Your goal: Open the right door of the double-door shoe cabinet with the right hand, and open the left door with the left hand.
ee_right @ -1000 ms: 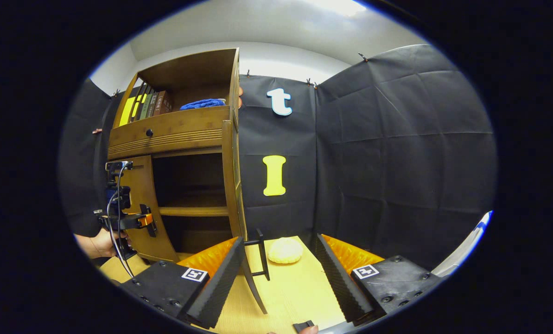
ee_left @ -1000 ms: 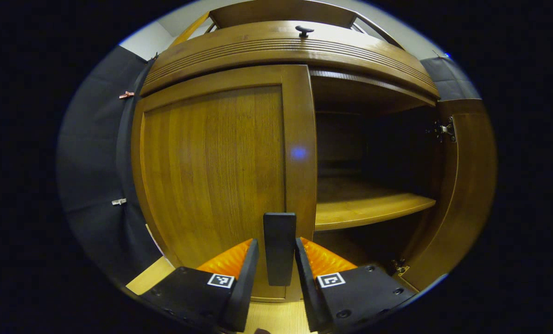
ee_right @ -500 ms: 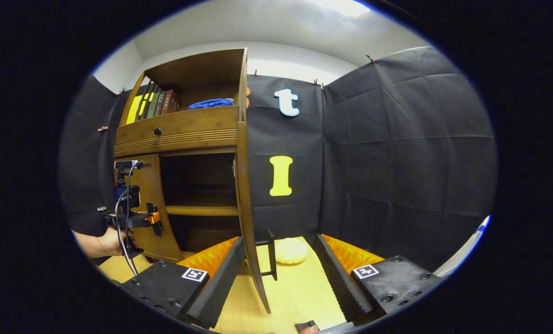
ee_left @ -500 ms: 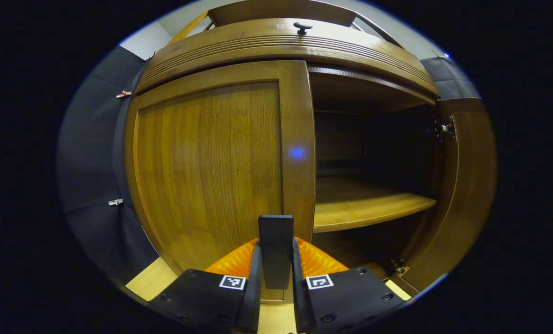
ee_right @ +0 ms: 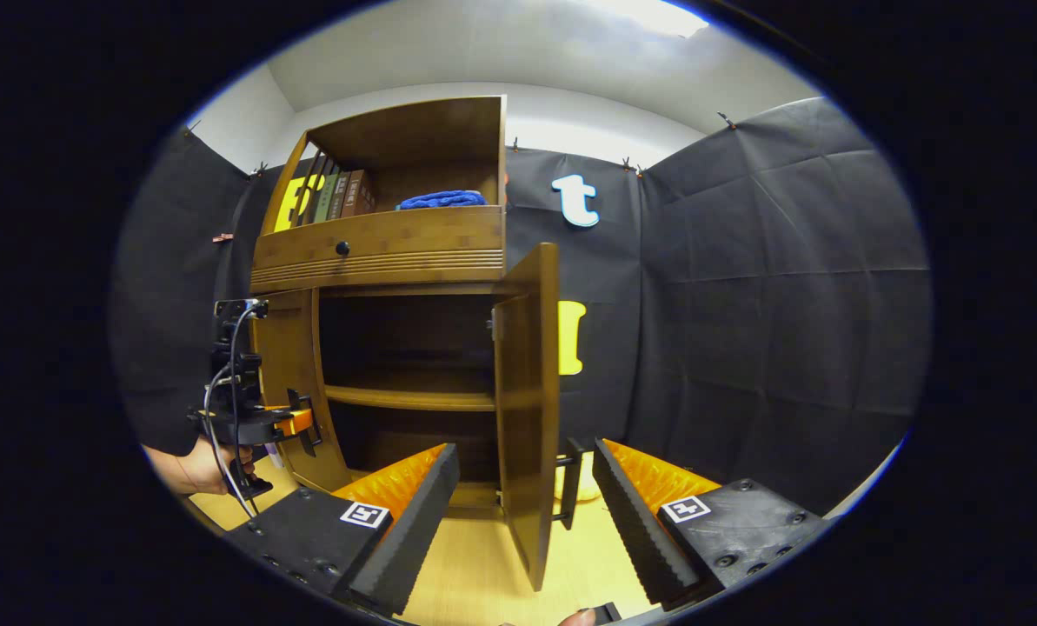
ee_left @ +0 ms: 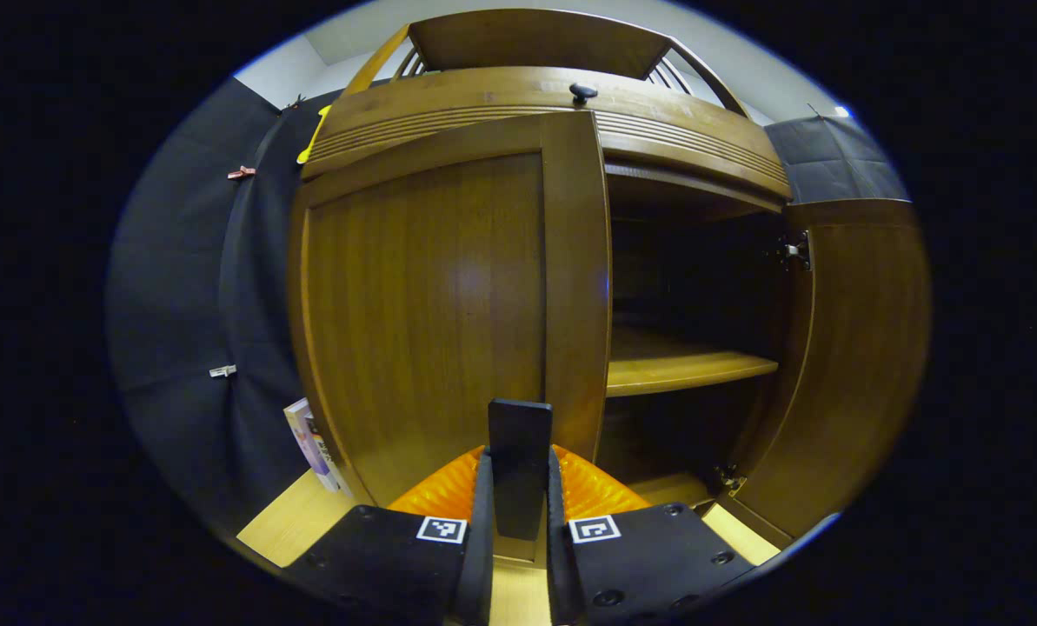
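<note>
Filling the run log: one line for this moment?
left gripper: shut on left door handle | right gripper: open | right door: open

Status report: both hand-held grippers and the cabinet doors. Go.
Left hand-held gripper shut on left door handle; left door ajar. Right hand-held gripper open, right door swung wide between its fingers, untouched. Nothing in the way.

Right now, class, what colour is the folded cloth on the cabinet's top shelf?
Blue; the cloth shows best in the right gripper view.
</note>
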A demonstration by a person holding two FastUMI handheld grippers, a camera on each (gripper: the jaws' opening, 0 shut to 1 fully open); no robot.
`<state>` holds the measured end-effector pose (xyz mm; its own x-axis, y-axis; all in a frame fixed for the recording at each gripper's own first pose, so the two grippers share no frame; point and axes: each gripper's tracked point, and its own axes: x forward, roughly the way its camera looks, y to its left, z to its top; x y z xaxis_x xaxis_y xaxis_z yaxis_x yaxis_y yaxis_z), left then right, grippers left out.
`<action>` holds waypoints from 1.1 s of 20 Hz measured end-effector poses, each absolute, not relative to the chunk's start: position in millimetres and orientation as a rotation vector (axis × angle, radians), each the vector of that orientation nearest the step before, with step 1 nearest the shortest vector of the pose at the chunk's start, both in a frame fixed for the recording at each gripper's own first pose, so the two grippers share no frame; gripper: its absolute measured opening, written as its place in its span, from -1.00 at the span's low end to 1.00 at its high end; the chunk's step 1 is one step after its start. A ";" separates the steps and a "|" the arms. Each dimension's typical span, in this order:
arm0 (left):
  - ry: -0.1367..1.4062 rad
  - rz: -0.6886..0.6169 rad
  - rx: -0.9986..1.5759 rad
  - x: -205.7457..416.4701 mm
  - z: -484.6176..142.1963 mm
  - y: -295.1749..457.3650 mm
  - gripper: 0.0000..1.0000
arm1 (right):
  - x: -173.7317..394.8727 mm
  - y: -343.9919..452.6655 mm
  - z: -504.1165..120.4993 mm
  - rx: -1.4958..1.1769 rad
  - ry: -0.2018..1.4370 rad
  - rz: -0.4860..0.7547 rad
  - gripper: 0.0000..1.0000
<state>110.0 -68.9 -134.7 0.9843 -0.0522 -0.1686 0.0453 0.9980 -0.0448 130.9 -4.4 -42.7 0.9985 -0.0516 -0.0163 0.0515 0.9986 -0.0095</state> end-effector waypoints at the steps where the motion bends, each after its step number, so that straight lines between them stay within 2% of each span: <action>1: 0.173 -0.049 -0.040 99.9 -134.7 -62.7 -0.43 | 135.1 4.0 -43.1 -0.010 0.020 -0.037 1.00; 2: 0.174 -0.048 -0.041 88.4 -134.7 -56.0 -0.41 | 137.1 11.3 -44.1 -0.011 0.021 -0.024 0.95; 9: 0.175 -0.024 -0.061 30.6 -138.2 -5.7 -0.49 | 151.0 61.5 -51.0 0.004 0.033 0.061 0.95; 10: 0.176 -0.021 -0.065 26.3 -138.8 -0.1 -0.51 | 153.3 68.6 -51.6 0.005 0.036 0.072 1.00; 11: 0.175 -0.018 -0.066 21.5 -139.3 5.3 -0.55 | 155.1 74.2 -52.7 0.004 0.038 0.078 0.95; 22: 0.158 -0.038 -0.050 -12.4 -140.9 66.5 -0.73 | 162.6 134.5 -66.0 0.030 0.054 0.107 0.96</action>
